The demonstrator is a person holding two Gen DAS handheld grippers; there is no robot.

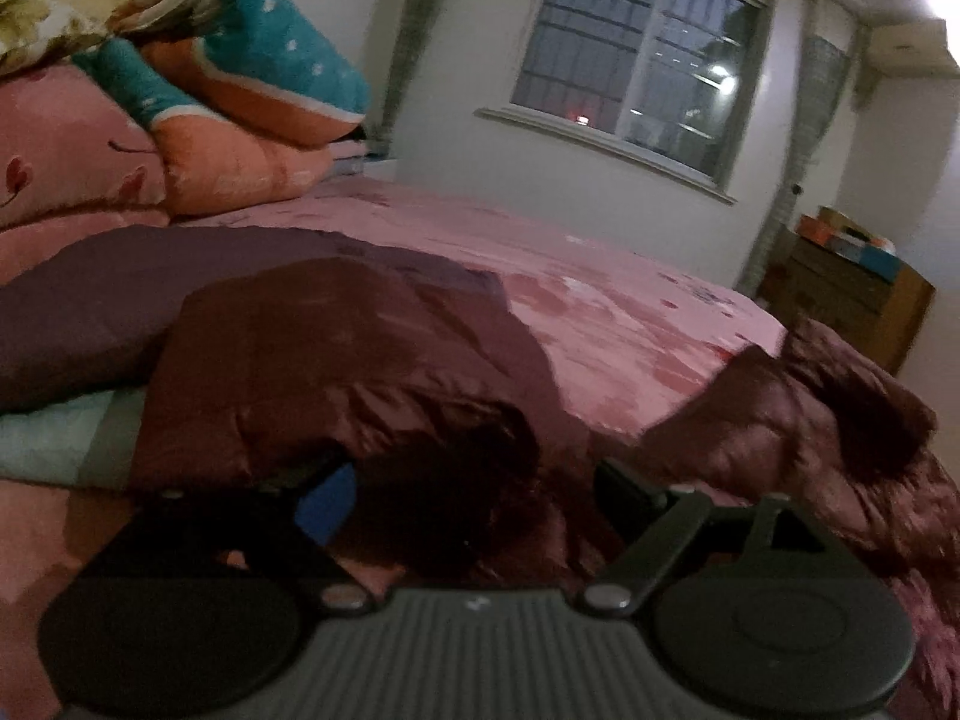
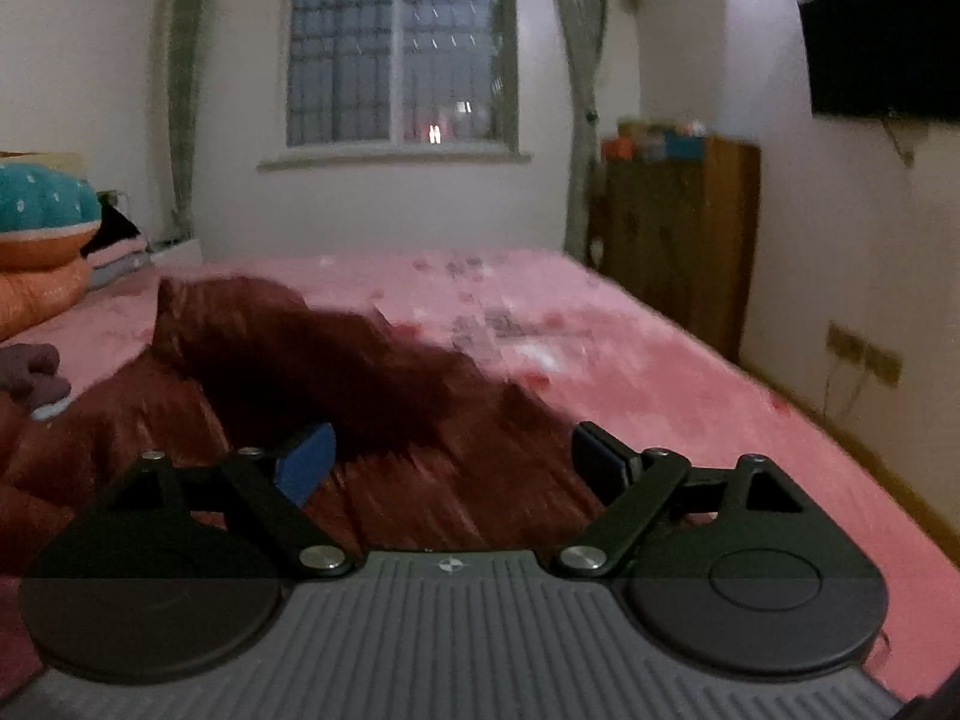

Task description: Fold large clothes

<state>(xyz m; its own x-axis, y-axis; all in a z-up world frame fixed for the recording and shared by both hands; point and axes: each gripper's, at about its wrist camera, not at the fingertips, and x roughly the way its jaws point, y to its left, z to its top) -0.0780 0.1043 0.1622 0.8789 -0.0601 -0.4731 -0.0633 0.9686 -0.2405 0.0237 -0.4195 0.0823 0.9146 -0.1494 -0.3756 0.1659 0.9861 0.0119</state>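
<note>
A shiny dark red padded garment [image 1: 336, 372] lies crumpled on the pink bed [image 1: 600, 276], with another bunched part [image 1: 810, 420] at the right. My left gripper [image 1: 474, 495] hovers low over its near edge, jaws wide apart, cloth beneath them but not pinched. In the right wrist view the same garment [image 2: 288, 354] stretches from the left toward the middle of the bed [image 2: 660, 360]. Above its near part my right gripper [image 2: 456, 459] stands open, the blue pads [image 2: 306, 462] touching nothing.
A purple folded item [image 1: 120, 312] rests on a pale green cloth [image 1: 54, 438] left of the garment. Stacked quilts and pillows [image 1: 240, 90] fill the far left. A wooden cabinet [image 2: 678, 228] stands past the bed's right side, beneath a wall screen [image 2: 888, 42].
</note>
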